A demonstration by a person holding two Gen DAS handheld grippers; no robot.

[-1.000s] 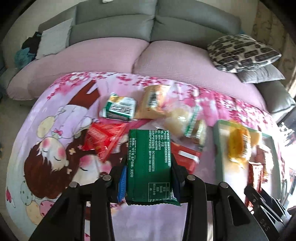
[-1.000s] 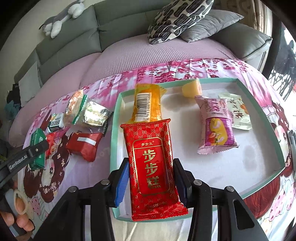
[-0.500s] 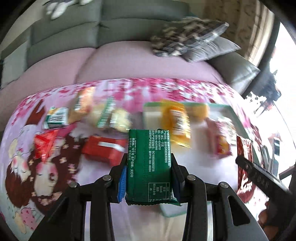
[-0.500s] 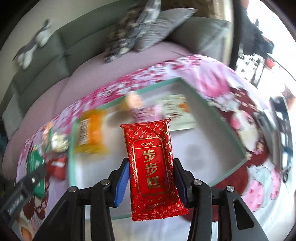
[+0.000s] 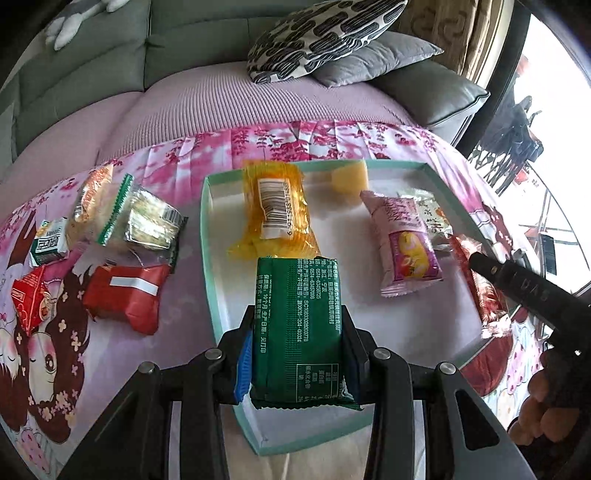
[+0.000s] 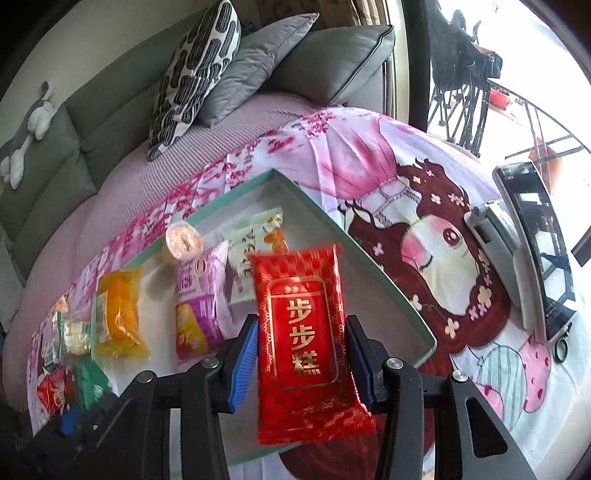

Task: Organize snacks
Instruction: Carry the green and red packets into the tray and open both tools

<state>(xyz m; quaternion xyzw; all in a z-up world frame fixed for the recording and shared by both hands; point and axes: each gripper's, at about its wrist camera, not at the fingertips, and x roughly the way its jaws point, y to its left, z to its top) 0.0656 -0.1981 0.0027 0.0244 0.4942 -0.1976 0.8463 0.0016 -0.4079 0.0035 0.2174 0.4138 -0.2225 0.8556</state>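
My left gripper (image 5: pixel 299 350) is shut on a green snack packet (image 5: pixel 299 325) and holds it over the near left part of the teal-rimmed white tray (image 5: pixel 207 236). My right gripper (image 6: pixel 301 354) is shut on a red packet with gold characters (image 6: pixel 303 339), held over the tray's (image 6: pixel 388 280) right side. In the tray lie an orange packet (image 5: pixel 275 206), a yellow cube (image 5: pixel 351 177), a pink-purple packet (image 5: pixel 404 243) and a pale packet (image 5: pixel 432 218). The right gripper (image 5: pixel 480 260) also shows at the tray's right edge in the left wrist view.
Left of the tray on the pink cartoon cloth lie several loose snacks: a red packet (image 5: pixel 125 295), a silver one (image 5: pixel 151 221), a small green-white one (image 5: pixel 48 243). A phone (image 6: pixel 535 243) lies on the cloth at right. A sofa with cushions (image 5: pixel 325 33) stands behind.
Both grippers have swung to the right with their packets. The left one now hangs over the tray instead of the loose snacks; the right one has moved toward the tray's right side.
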